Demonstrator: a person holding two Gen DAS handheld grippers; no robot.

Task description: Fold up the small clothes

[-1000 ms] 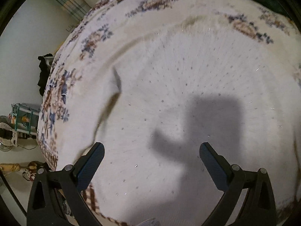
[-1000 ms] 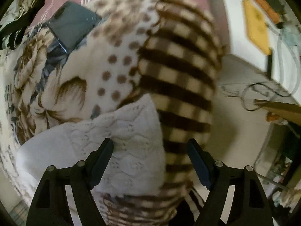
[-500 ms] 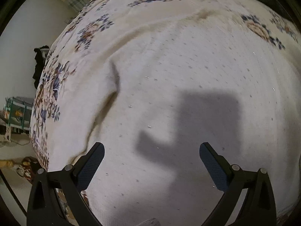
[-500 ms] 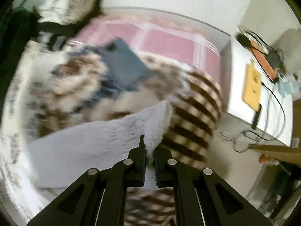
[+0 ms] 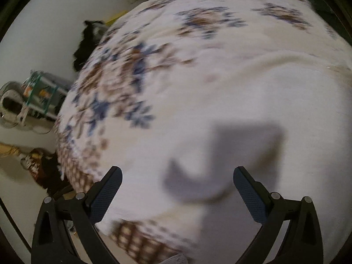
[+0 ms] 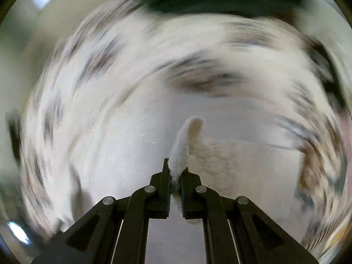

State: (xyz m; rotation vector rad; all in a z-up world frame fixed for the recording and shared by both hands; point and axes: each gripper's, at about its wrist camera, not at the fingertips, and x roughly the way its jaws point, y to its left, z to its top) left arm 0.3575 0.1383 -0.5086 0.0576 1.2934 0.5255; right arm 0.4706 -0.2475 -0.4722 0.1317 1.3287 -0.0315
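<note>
Right gripper (image 6: 175, 171) is pinched tight on the white knit garment's (image 6: 220, 160) corner, probably to fold it; left gripper (image 5: 177, 186) hangs wide open, empty, lower frame.

Garment (image 5: 253, 101) lying on a blanket (image 5: 136, 70).
The garment spreads ahead of the left gripper (image 5: 176, 182); its edge sits between the right gripper (image 6: 175, 173) fingers.

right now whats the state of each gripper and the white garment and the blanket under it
left gripper: open, holding nothing, poised above the cloth
right gripper: shut on a corner of the white garment
white garment: spread on the blanket, one corner pinched and raised
floral blanket: lying spread beneath the garment, blurred in both views
</note>
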